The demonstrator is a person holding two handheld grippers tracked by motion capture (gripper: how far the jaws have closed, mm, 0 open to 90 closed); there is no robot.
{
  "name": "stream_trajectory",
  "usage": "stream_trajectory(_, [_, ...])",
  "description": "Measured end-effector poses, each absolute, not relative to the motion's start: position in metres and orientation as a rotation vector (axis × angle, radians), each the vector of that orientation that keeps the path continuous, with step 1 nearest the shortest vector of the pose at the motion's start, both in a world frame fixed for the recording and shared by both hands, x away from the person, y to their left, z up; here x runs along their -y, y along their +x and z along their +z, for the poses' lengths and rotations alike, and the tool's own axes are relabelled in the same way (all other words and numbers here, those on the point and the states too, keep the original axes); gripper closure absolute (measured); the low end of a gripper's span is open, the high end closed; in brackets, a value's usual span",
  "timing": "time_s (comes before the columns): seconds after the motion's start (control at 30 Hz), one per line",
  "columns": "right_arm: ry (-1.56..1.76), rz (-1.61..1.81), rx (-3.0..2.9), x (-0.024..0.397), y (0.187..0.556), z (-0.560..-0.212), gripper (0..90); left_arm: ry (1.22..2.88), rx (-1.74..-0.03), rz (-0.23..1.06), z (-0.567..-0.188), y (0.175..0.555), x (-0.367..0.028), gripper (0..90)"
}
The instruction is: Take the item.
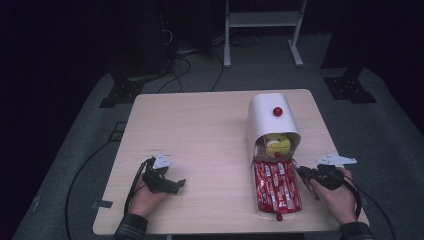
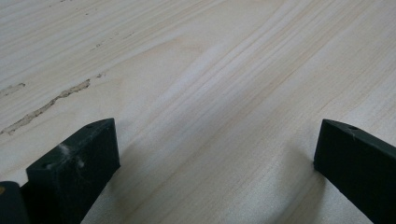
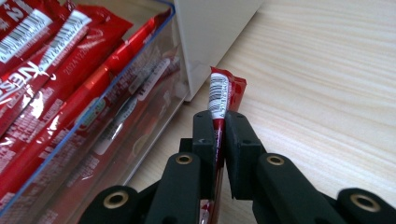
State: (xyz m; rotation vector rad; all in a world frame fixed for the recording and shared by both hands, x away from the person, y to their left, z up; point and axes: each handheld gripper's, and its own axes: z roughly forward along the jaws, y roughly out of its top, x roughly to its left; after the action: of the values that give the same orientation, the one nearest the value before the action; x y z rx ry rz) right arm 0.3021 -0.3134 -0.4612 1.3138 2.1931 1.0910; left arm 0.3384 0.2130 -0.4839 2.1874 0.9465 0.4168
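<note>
A clear drawer (image 1: 260, 202) full of red sachets (image 1: 276, 186) is pulled out of a white rounded box (image 1: 270, 120) at the table's right. In the right gripper view the drawer's clear wall (image 3: 140, 93) stands left of the jaws. My right gripper (image 3: 219, 126) is shut on one red sachet (image 3: 218, 95), held on edge just outside the drawer, next to the white box (image 3: 210, 37). In the high view this gripper (image 1: 303, 173) sits right of the drawer. My left gripper (image 1: 180, 184) rests on the table's left, open (image 2: 215, 154) over bare wood with nothing between its jaws.
Yellow items (image 1: 277, 143) show in the white box's upper opening, with a red knob (image 1: 277, 111) on top and another (image 1: 279, 217) on the drawer front. The wooden table (image 1: 200, 130) has free room in the middle. A white frame (image 1: 262, 30) stands behind.
</note>
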Motion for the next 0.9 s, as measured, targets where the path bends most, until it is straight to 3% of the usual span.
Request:
stream_trajectory(0.47, [1.326, 1.072, -2.216, 0.3125, 0.3042, -0.4668, 81.2, 2.189, -0.945, 0.417, -0.4838, 0.3382, -0.2130, 0.0])
stream_trajectory(0.57, [1.323, 1.079, -2.216, 0.3112, 0.3041, -0.4671, 74.0, 2.189, -0.945, 0.416, -0.4838, 0.3382, -0.2130, 0.0])
stream_trajectory(0.9, [1.318, 1.109, -2.200, 0.3117, 0.3024, -0.4651, 62.0, 2.189, -0.945, 0.416, -0.4838, 0.3381, -0.2130, 0.0])
